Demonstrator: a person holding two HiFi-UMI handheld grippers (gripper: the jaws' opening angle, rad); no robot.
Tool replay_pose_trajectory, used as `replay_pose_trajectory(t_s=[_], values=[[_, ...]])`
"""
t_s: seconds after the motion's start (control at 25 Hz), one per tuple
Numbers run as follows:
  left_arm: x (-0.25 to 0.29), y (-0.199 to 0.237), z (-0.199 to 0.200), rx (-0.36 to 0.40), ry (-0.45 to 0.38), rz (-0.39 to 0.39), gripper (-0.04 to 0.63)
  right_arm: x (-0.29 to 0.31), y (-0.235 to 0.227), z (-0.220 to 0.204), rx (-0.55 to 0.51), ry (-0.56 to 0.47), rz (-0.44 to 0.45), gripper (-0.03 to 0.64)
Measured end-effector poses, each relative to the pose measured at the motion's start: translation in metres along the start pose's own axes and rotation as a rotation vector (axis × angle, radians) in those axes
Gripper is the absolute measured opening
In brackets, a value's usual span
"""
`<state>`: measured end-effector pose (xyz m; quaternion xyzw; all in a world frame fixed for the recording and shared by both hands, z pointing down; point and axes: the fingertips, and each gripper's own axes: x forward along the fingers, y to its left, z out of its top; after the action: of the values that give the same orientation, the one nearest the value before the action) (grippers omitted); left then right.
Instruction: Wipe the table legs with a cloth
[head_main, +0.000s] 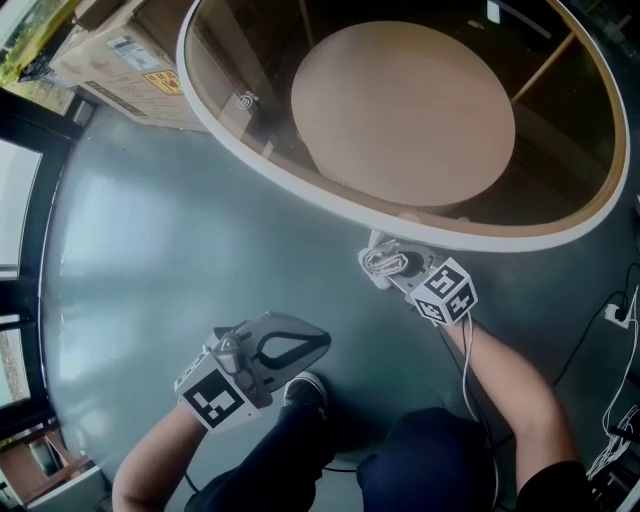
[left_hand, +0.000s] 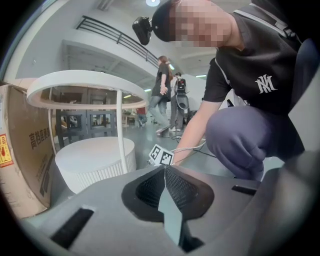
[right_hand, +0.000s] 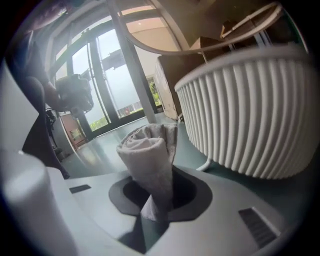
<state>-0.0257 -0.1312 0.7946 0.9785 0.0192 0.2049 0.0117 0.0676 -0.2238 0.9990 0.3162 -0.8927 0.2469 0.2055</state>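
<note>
On the grey-green floor stands a round table with a white rim and a glass top. Under the glass sits a white drum with ribbed sides. A cardboard box lies just beyond the table. A thin white leg runs from the rim down beside the drum. The person crouches beside the table.

The left gripper hangs over bare floor, well apart from the table. Its jaws are pressed together with nothing between them.

The right gripper reaches to the table's near rim, close to the ribbed drum. Its jaws are clamped on a rolled grey cloth, which stands up out of them. The cloth points toward another leg. Whether it touches the table cannot be told.
</note>
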Motion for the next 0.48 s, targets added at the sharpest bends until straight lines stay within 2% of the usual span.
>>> replay_pose_trajectory(t_s=[0.12,0.28,0.36,0.48], values=[[-0.001,-0.007,0.01,-0.006,-0.007,-0.007,0.006,-0.054,0.022,0.057,-0.053,-0.149,0.007,0.071],[0.001,-0.006,0.028,0.021,-0.04,-0.009,0.006,-0.133,0.021,0.157,-0.163,-0.394,-0.062,0.071],[0.002,-0.004,0.038,0.039,-0.061,-0.01,0.008,-0.148,0.026,0.197,-0.231,-0.481,-0.067,0.071],[0.004,-0.003,0.048,0.06,-0.083,-0.011,0.006,-0.15,0.049,0.233,-0.331,-0.573,-0.017,0.071]])
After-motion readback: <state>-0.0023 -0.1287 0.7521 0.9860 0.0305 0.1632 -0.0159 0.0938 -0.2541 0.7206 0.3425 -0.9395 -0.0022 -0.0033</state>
